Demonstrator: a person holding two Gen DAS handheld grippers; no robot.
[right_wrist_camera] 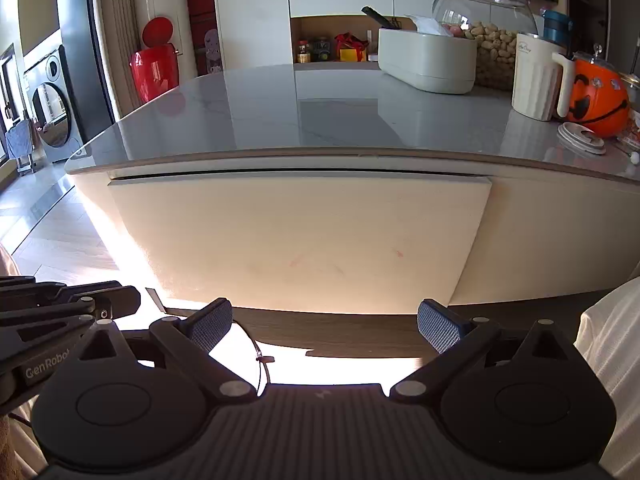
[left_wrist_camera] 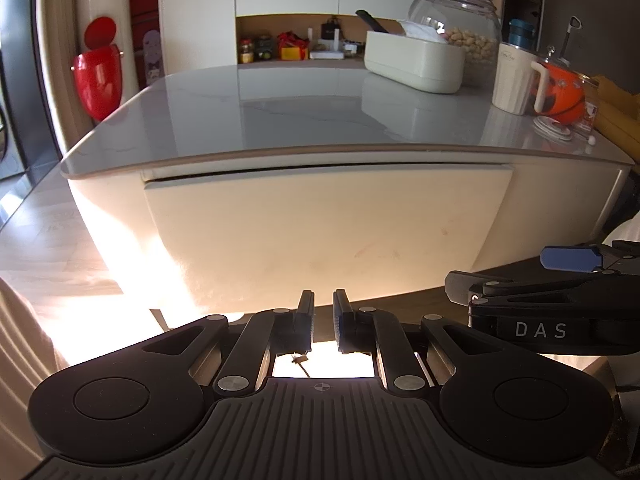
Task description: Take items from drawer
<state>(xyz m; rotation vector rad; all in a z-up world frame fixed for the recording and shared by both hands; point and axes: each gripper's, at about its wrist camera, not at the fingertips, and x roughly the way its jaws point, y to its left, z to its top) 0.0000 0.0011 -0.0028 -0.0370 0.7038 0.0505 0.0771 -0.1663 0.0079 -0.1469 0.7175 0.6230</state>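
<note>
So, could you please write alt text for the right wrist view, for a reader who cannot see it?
The open right tool points at a closed cream drawer front under a glossy grey tabletop. At the back right of the tabletop stand a cream box, a glass jar of peanuts, a cream jug and an orange pumpkin bucket. The left tool shows at the left edge.

A jar (right_wrist_camera: 486, 36) stands behind the box (right_wrist_camera: 426, 62), left of the jug (right_wrist_camera: 538, 80), on the table (right_wrist_camera: 280, 120).
</note>
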